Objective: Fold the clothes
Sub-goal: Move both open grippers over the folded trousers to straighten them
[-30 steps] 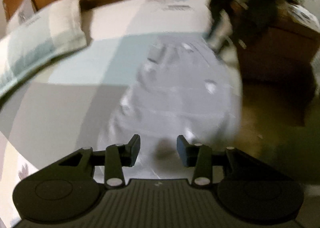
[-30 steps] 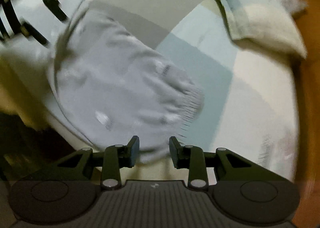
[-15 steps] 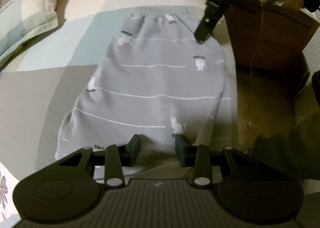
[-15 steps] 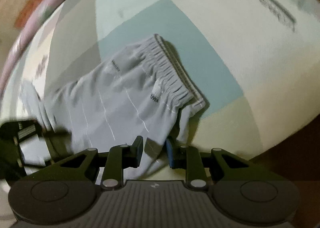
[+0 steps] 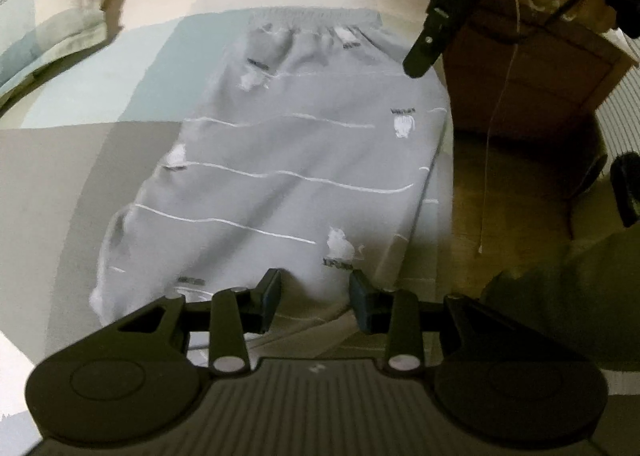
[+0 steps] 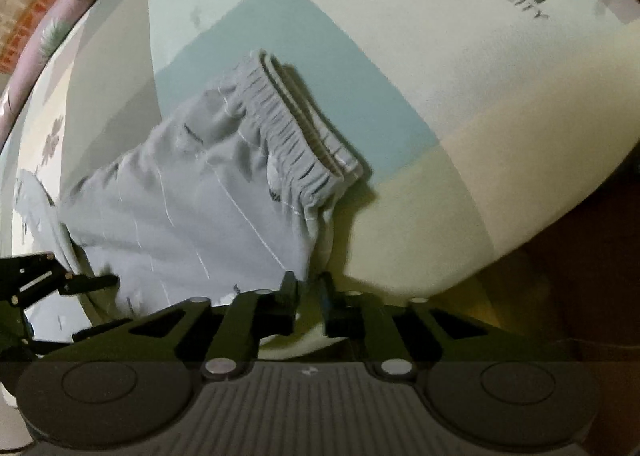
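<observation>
Grey shorts [image 5: 296,160] with white stripes and small prints lie flat on the bed, waistband [image 5: 316,18] at the far end. My left gripper [image 5: 316,292] is open over the hem end, fingers apart, holding nothing. In the right wrist view the shorts [image 6: 208,208] show with the gathered waistband [image 6: 296,136] toward the bed's edge. My right gripper [image 6: 310,292] has its jaws nearly closed at the waistband-side corner of the shorts; whether cloth is pinched is unclear. The right gripper also shows in the left wrist view [image 5: 440,16], the left in the right wrist view [image 6: 48,276].
The bed sheet [image 5: 100,160] has grey, teal and cream blocks. A pillow [image 5: 56,24] lies at the far left. A wooden nightstand [image 5: 532,68] stands right of the bed, with floor [image 5: 512,208] beside it. The bed edge [image 6: 520,240] drops off to the right.
The shorts have been laid flat and the blur has settled. The right gripper's jaws have narrowed at the waistband corner. The left gripper stays open at the hem.
</observation>
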`<state>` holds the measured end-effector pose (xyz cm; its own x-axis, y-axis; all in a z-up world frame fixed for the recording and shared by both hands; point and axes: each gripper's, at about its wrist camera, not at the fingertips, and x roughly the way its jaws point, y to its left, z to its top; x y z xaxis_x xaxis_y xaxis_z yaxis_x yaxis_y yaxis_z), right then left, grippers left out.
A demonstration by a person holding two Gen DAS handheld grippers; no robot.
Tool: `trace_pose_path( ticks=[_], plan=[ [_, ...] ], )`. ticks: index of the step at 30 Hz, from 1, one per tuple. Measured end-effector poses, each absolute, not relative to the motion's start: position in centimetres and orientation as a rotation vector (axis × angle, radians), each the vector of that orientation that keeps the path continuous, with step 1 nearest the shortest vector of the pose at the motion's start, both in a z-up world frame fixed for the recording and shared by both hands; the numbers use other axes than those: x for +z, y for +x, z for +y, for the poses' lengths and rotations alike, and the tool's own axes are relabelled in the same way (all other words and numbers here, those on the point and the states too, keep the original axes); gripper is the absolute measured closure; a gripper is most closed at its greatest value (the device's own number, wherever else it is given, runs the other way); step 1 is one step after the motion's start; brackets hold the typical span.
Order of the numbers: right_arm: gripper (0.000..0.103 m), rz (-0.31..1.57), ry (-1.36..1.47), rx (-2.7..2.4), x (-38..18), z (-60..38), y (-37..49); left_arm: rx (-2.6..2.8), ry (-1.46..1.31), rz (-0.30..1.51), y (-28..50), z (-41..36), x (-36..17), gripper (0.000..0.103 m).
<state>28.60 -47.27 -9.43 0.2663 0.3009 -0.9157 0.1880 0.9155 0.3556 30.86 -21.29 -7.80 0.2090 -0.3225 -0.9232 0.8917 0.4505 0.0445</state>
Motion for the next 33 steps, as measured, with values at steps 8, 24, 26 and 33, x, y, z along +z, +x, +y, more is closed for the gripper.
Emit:
trace_pose_path(
  ticks=[8,24,26,33],
  plan=[
    [0.077,1.187,0.275,0.092,-4.6,-46.7,29.1,-0.803,0.556,1.131,31.8,-18.3,-8.0,0.066],
    [0.074,1.141,-0.033,0.759,-4.9,-30.6,32.4,-0.200,0.025,1.315,34.6,-5.5,-7.2,0.057],
    [0.074,1.107,-0.107,0.852,-4.9,-27.6,32.6,-0.141,-0.043,1.332,34.8,-3.9,-7.5,0.057],
    [0.074,1.043,-0.196,0.974,-5.7,-20.3,35.2,-0.061,-0.213,1.326,34.5,0.4,-7.5,0.055]
  ],
)
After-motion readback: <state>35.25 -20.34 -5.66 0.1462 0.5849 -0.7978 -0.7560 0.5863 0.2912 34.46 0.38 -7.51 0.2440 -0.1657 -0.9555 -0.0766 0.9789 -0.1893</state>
